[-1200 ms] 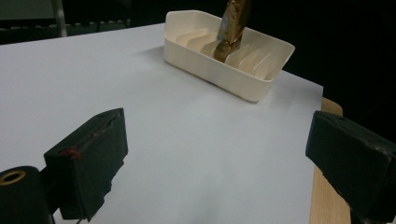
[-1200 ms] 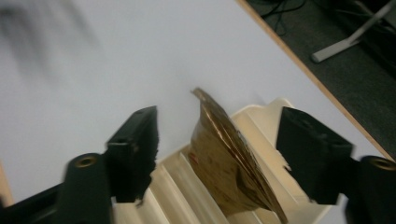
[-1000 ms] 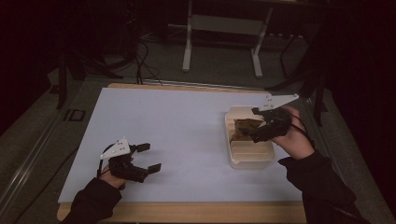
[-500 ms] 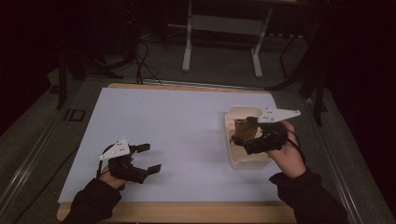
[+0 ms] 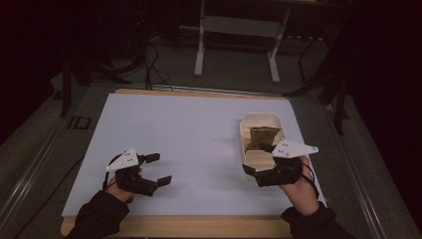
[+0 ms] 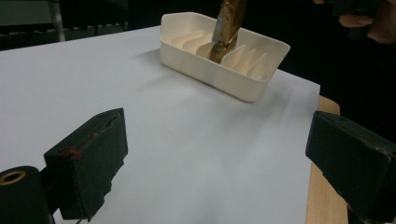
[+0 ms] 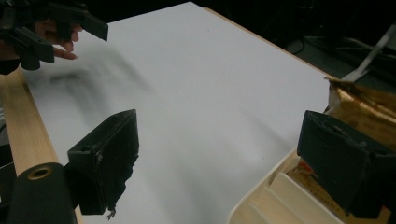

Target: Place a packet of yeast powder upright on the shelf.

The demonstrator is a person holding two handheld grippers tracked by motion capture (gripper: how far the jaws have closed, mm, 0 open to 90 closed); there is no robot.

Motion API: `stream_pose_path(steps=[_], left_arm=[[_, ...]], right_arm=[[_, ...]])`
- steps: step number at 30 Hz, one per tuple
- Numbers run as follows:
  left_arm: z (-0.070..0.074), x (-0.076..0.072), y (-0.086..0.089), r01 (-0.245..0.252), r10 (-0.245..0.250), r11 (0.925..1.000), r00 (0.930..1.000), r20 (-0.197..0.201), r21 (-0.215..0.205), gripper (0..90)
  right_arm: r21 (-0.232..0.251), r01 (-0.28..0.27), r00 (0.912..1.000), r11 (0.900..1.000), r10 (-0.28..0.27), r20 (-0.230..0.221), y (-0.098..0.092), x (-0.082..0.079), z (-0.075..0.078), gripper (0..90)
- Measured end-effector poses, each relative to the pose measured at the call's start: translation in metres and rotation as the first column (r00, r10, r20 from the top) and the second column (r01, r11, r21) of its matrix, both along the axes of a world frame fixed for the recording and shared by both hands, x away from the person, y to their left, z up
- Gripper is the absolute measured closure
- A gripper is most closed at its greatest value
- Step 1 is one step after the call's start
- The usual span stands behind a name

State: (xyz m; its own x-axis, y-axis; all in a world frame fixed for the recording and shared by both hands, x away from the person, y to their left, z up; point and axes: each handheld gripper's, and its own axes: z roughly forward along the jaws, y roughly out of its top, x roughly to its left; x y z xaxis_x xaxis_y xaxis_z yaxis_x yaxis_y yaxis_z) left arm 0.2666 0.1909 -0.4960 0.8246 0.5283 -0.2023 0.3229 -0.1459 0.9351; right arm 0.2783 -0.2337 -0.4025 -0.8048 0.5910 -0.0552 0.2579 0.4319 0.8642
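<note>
Dim room, grey floor (image 5: 59,149), white-topped wooden table (image 5: 189,124), metal stand (image 5: 236,30), cables (image 5: 154,55)

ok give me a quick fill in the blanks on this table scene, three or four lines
1. The crumpled brown paper packet stands in the ribbed cream plastic ____.
2. The right gripper has its jaws ____.
3. The left gripper holds ____.
4. The cream plastic tray rests on the ____ sheet covering the wooden table.

Missing words: tray; open; nothing; white
</note>
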Motion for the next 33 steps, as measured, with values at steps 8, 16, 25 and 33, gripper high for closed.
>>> stream_pose_path(steps=[8, 16, 25, 33], left_arm=[[0.001, -0.001, 0.0, 0.003, -0.003, 1.0, 1.0, 0.006, 0.003, 6.6], [0.001, -0.002, 0.0, 0.006, -0.006, 1.0, 0.9999, 0.008, 0.001, 6.6], [0.002, -0.003, 0.001, 0.006, -0.006, 1.0, 0.9999, 0.011, 0.001, 6.6], [0.001, -0.004, 0.002, 0.006, -0.006, 1.0, 0.9999, 0.011, 0.002, 6.6]], right_arm=[[0.052, 0.007, 0.9999, 0.999, -0.008, 0.006, -0.006, -0.024, -0.019, 12.7], [0.053, -0.008, 0.9999, 0.999, 0.008, -0.006, -0.014, -0.029, -0.039, 11.9], [0.003, 0.004, 0.9997, 1.0, -0.004, -0.022, -0.021, -0.036, -0.058, 11.5], [-0.025, 0.031, 0.9995, 0.999, -0.032, -0.004, -0.025, -0.043, -0.066, 11.5]])
